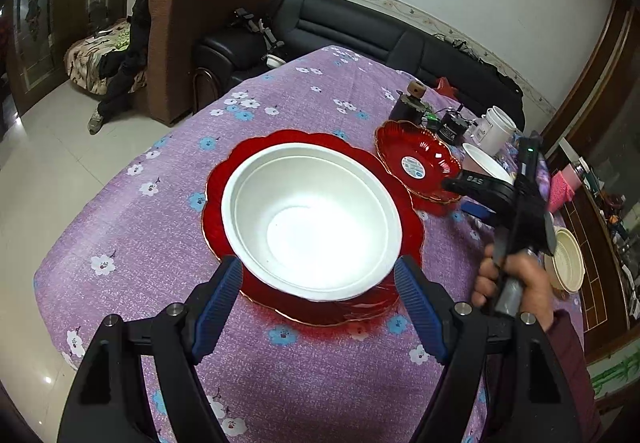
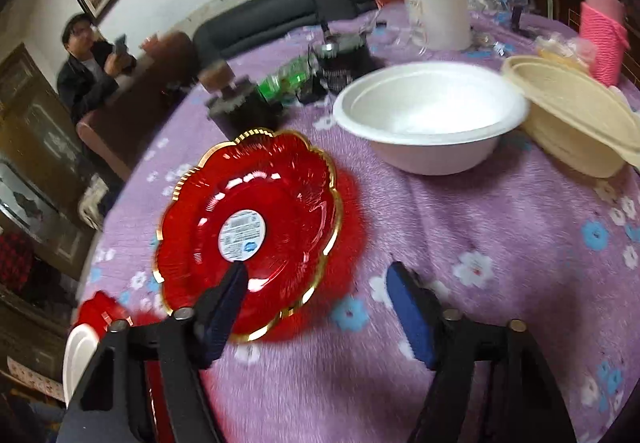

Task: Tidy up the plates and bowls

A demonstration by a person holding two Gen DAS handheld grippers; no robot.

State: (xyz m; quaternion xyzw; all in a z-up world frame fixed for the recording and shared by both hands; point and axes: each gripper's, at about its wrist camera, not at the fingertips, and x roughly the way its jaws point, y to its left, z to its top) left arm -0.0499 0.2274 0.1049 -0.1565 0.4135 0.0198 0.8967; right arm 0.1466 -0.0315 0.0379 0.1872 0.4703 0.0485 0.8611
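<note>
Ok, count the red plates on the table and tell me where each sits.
2. One red plate lies under the white bowl between the left gripper's open fingers. The other, a gold-rimmed red plate, lies at the right gripper. More may be hidden.

Round white-and-blue sticker (image 2: 243, 234) on red plate (image 2: 280, 179), print too small to read

Right-wrist view blurred; white bowl (image 2: 80, 355) cut off.

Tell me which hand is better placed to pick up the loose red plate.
Right. The right gripper already has one finger over the red plate; the left gripper straddles the white bowl.
</note>
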